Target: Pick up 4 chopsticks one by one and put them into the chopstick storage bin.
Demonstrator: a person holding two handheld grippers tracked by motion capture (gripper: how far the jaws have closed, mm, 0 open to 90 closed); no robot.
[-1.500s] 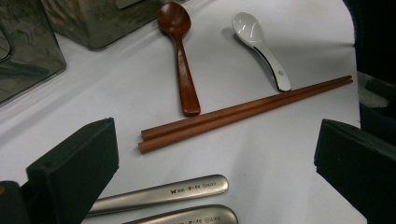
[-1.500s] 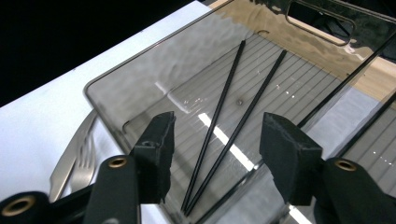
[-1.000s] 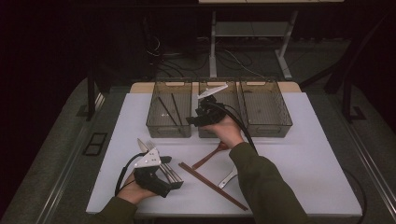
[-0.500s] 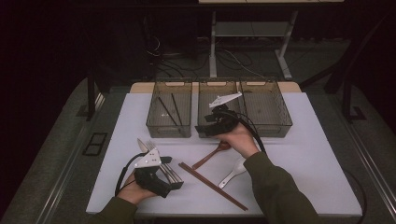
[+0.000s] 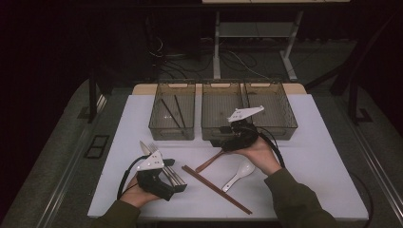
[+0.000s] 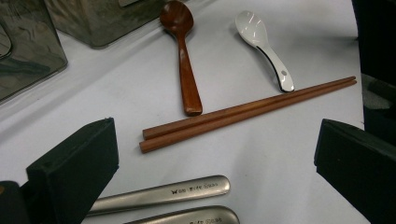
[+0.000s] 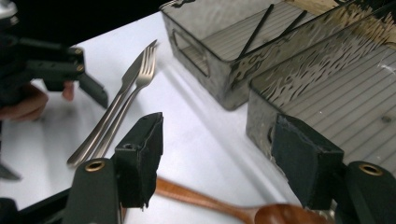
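My right gripper (image 5: 227,142): over the wooden spoon, jaws released and just been widening, nothing pinched between them (the spoon lies below them in the right gripper view).
Wooden spoon (image 6: 180,51): flat on the white table (image 5: 323,156), bowl toward the bins, handle end just beside the chopsticks.
My left gripper (image 5: 171,178): resting near the table's front edge, jaws spread wide, holding nothing.
Metal cutlery (image 7: 116,105): a knife and fork side by side on the table, handles between my left jaws, not gripped.
Chopsticks (image 6: 247,112): brown pair, lying together between both grippers.
White spoon (image 5: 239,173): beside the chopsticks, near my right hand.
Bins (image 5: 223,114): three clear ones in a row at the back; the left one holds dark chopsticks (image 5: 171,111).
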